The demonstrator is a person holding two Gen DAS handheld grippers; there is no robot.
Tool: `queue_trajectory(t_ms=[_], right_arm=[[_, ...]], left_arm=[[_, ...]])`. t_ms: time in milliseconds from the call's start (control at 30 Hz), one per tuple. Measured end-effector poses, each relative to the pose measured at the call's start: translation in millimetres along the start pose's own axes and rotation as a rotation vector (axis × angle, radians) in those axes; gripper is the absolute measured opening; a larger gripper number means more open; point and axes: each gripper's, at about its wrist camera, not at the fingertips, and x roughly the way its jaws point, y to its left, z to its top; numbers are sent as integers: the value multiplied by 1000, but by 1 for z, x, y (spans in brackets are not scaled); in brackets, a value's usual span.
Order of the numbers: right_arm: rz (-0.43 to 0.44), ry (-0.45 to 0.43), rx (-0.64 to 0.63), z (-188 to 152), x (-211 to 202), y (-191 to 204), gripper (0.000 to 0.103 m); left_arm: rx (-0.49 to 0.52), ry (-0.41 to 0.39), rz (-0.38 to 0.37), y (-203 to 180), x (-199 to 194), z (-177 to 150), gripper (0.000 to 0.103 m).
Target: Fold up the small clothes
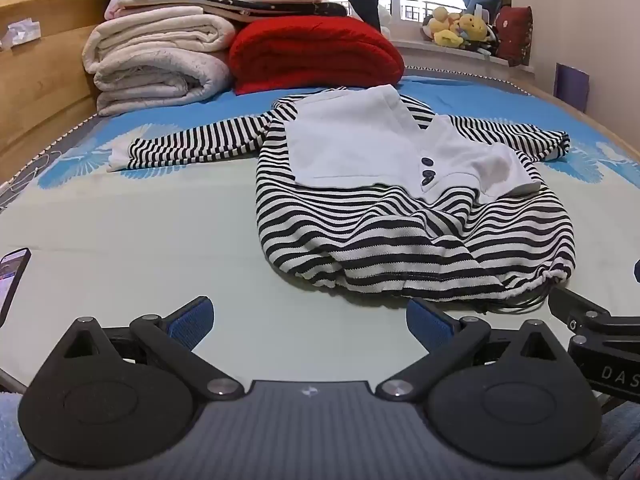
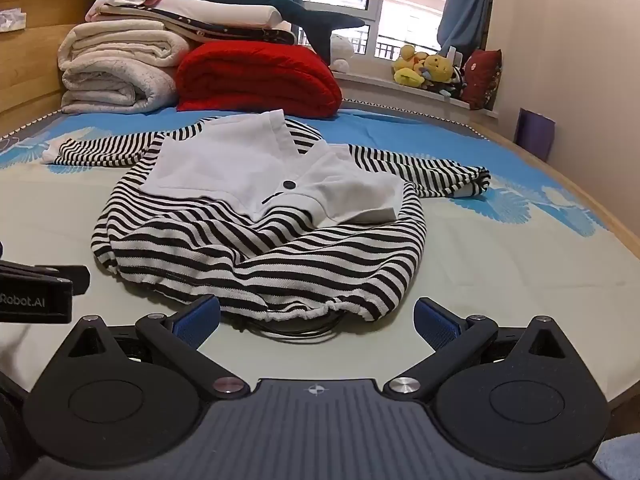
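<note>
**Striped child's top lies unfolded on the bed, both grippers spread and empty**

A small black-and-white striped top (image 1: 400, 224) with a white vest front (image 1: 360, 144) and dark buttons lies spread on the bed (image 1: 140, 232), near the middle of the mattress, both sleeves stretched out sideways. Its drawstring hem faces the near edge. The left gripper (image 1: 310, 326) hovers just short of the hem, its blue-padded fingers (image 1: 192, 322) wide apart with nothing between them. The right gripper (image 2: 316, 322) also stands fully spread and empty, the hem and its cord just ahead of its fingers (image 2: 436, 324). Folded white blankets (image 1: 160, 56) and a red blanket (image 1: 316, 52) are stacked at the far end by the wooden headboard (image 1: 44, 80).
</note>
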Motion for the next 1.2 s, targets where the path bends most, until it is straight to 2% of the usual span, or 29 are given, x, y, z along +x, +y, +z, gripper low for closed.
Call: queue_trajectory(t_ms=[267,333,1200], right_arm=[[7,3,6,1,0,-4,102],[6,6,1,2,1,-2,102],[1,7,-13,1,3,5,102]], left_arm=[[-17,5,-2,13,-1,-9,103],[-9,20,15,2,6,-1,103],[-8,28,20,3,6,0,103]])
